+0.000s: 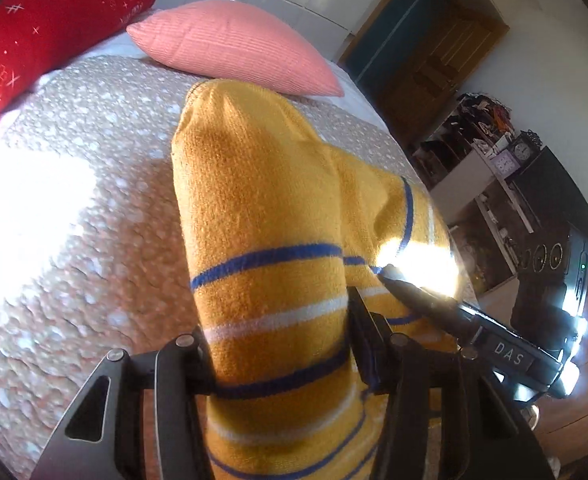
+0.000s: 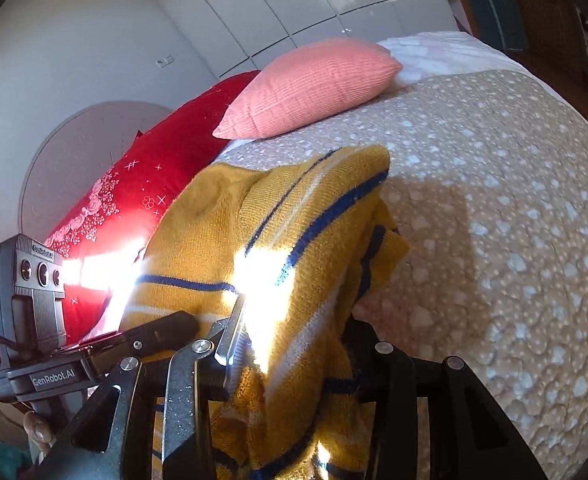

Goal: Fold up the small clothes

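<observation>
The yellow knitted sweater [image 1: 261,208] with blue and white stripes hangs bunched above the bed [image 1: 93,240], lifted off the speckled beige bedspread [image 2: 494,220]. The left tongs [image 1: 277,344] are clenched on one fold of it, the cloth pressed between both fingers. The right tongs [image 2: 289,344] grasp another bunch of the same sweater. Behind it lie a pink cushion [image 1: 233,44] and a red cushion [image 1: 45,32], side by side at the head of the bed.
</observation>
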{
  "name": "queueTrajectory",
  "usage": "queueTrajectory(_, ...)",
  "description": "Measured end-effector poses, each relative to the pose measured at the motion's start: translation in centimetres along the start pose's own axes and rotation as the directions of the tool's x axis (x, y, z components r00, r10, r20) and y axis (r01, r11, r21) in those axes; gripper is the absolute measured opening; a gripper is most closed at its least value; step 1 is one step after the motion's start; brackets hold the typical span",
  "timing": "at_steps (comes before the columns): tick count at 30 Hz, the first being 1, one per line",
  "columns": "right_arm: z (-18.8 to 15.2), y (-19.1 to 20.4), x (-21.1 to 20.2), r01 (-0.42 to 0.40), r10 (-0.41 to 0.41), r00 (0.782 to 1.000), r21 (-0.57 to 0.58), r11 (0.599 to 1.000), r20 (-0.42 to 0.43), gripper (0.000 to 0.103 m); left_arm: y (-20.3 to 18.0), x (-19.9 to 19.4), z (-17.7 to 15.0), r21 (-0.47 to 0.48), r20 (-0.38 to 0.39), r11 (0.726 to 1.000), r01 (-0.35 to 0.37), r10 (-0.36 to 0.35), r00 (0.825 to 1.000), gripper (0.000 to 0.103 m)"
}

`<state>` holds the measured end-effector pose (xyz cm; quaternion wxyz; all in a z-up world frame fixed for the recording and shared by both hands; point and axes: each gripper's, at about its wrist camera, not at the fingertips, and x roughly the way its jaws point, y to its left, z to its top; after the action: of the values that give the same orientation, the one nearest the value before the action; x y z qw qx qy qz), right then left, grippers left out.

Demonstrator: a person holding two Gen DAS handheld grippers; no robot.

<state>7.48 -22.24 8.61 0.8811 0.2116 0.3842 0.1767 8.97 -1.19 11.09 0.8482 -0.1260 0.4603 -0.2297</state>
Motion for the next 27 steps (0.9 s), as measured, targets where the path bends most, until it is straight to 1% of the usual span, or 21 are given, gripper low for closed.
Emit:
queueTrajectory(3,0.3,0.7,2.1,0.021,-0.021,1.0,-0.013,1.0,-0.021,0.043,1.3,0.8,0.6,0.007,-0.011,0.998,-0.061,0.061,0.998,0.05)
queueTrajectory(5,0.1,0.8,3.5,0.053,-0.054,0.998,-0.02,0.998,-0.038,0.044,2.3,2.1,0.4,-0.004,-0.045,0.996,-0.093,0.093,0.995,0.05)
queueTrajectory(6,0.0,0.7,4.1,0.078,-0.079,0.996,-0.025,0.997,-0.049,0.046,2.7,2.8,0.2,-0.006,-0.058,0.993,-0.114,0.114,0.992,0.051)
queueTrajectory(7,-0.2,0.4,4.6,0.106,-0.108,0.993,-0.031,0.994,-0.053,0.048,3.2,3.0,-0.3,-0.005,-0.06,0.991,-0.136,0.135,0.989,0.057)
queueTrajectory(9,-0.6,-0.4,4.9,0.136,-0.138,0.99,-0.038,0.99,-0.043,0.059,3.7,3.4,-1.1,-0.01,-0.041,0.989,-0.151,0.15,0.988,0.065)
queueTrajectory(10,-0.7,-0.9,4.8,0.141,-0.143,0.989,-0.031,0.989,-0.038,0.06,3.9,3.4,-1.2,-0.012,-0.032,0.988,-0.155,0.155,0.987,0.071)
queueTrajectory(12,-0.6,-2.3,4.1,0.163,-0.163,0.986,-0.005,0.987,-0.031,0.064,4.1,3.3,-1.4,-0.021,-0.027,0.985,-0.173,0.172,0.985,0.076)
queueTrajectory(14,-0.3,-3.3,3.1,0.165,-0.165,0.986,0.022,0.986,-0.028,0.065,4.2,2.5,-1.8,-0.025,-0.031,0.987,-0.158,0.157,0.987,0.076)
queueTrajectory(17,0.1,-3.3,0.4,0.182,-0.183,0.983,0.036,0.983,0.025,0.065,3.4,0.4,-2.2,-0.005,-0.005,0.983,-0.185,0.185,0.983,0.076)
queueTrajectory(19,0.1,-2.6,-1.4,0.14,-0.142,0.988,0.033,0.99,0.061,0.065,2.8,-1.1,-2.7,0.009,0.016,0.977,-0.211,0.211,0.977,0.076)
queueTrajectory(20,-0.1,-2.0,-2.2,0.115,-0.116,0.991,0.028,0.993,0.071,0.063,2.6,-1.9,-3.1,0.014,0.029,0.972,-0.235,0.234,0.972,0.076)
queueTrajectory(22,-0.6,-0.5,-3.1,0.033,-0.033,0.997,0.003,0.999,0.068,0.05,2.5,-3.5,-4.2,0.031,0.058,0.955,-0.296,0.294,0.954,0.079)
queueTrajectory(23,-1.0,0.4,-3.3,-0.008,0.009,0.998,-0.018,1.0,0.057,0.039,2.5,-4.1,-4.7,0.037,0.074,0.941,-0.336,0.332,0.94,0.08)
queueTrajectory(24,-1.5,1.2,-3.3,-0.052,0.054,0.998,-0.037,0.998,0.04,0.034,2.5,-4.7,-5.2,0.043,0.09,0.926,-0.374,0.37,0.925,0.08)
queueTrajectory(25,-2.0,1.8,-3.0,-0.098,0.099,0.995,-0.048,0.994,0.01,0.034,2.4,-5.3,-5.8,0.051,0.104,0.911,-0.41,0.403,0.909,0.081)
queueTrajectory(26,-2.6,2.3,-2.4,-0.125,0.124,0.992,-0.051,0.991,-0.026,0.033,2.2,-5.9,-6.3,0.056,0.12,0.895,-0.442,0.434,0.893,0.081)
queueTrajectory(27,-3.3,2.5,-1.8,-0.11,0.107,0.993,-0.055,0.992,-0.05,0.033,2.1,-6.4,-6.8,0.059,0.138,0.879,-0.473,0.462,0.876,0.082)
